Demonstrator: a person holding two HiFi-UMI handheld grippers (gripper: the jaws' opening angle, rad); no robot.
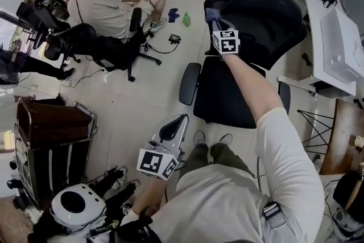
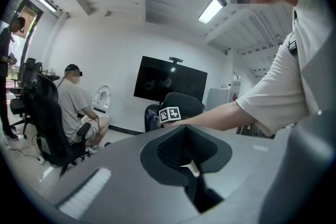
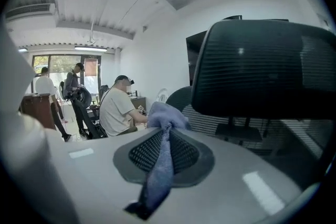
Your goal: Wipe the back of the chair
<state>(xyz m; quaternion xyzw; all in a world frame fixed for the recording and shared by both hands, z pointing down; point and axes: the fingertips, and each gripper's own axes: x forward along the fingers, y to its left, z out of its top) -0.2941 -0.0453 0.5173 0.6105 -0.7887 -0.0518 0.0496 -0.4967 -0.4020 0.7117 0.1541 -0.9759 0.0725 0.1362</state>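
In the head view the right tool (image 1: 214, 19) is held out at arm's length over the black chair (image 1: 233, 88), with a blue cloth (image 1: 211, 12) bunched at its tip against the top left edge of the chair back (image 1: 267, 17). The chair stands on the pale floor (image 1: 148, 97) just in front of the person's shoes, its seat toward them and its back on the far side. A white worktop (image 1: 318, 20) runs along the right, just beside the chair. The left tool (image 1: 175, 125) hangs low at the person's left side, well apart from the chair and pointing out over the floor. Another person (image 1: 108, 5) sits in a second chair at the upper left. In the left gripper view the left tool's jaws lie close together, with only a thin sliver between them and nothing held. Beyond them the outstretched arm reaches to the chair, and a dark screen (image 2: 170, 80) hangs on the far wall. In the right gripper view the right tool's jaws are pinched onto the cloth, which runs along the seam between them and puffs out past the tips. The mesh headrest (image 3: 268, 68) fills the upper right, close to the tool, and the curved mesh of the chair back shows just behind the puff of cloth. Whether the cloth touches the mesh cannot be told here.
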